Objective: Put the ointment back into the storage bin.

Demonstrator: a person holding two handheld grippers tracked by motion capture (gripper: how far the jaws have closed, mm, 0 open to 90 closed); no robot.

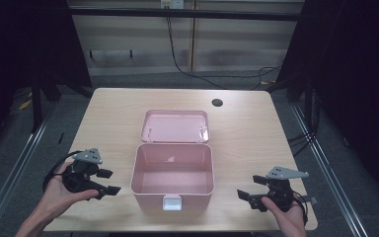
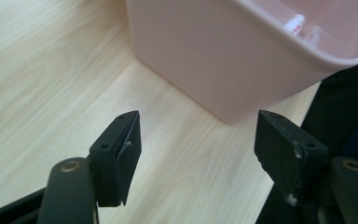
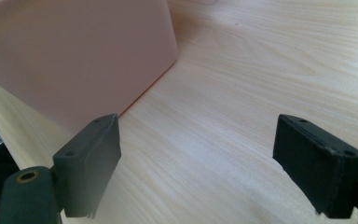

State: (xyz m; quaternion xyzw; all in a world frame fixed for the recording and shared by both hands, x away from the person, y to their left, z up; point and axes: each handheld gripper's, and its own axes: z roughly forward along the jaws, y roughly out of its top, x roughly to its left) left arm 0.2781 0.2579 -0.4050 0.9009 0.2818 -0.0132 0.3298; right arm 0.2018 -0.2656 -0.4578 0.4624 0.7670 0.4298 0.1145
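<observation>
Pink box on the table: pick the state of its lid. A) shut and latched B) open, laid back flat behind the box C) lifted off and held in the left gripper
B: the lid lies open behind the pink box, whose inside shows.

Lab-style recording bay, pale wooden table (image 1: 103, 118) as centre, dark curtains on both sides of it, metal floor rails (image 1: 15, 163) flanking it, loose cables (image 1: 197, 69) (black) beyond its far edge, beige wall panels behind

Light wooden table (image 1: 256, 123), grey carpeted floor (image 1: 128, 81), pale panelled wall (image 1: 227, 39), black cables (image 1: 177, 54), dark surroundings
</observation>
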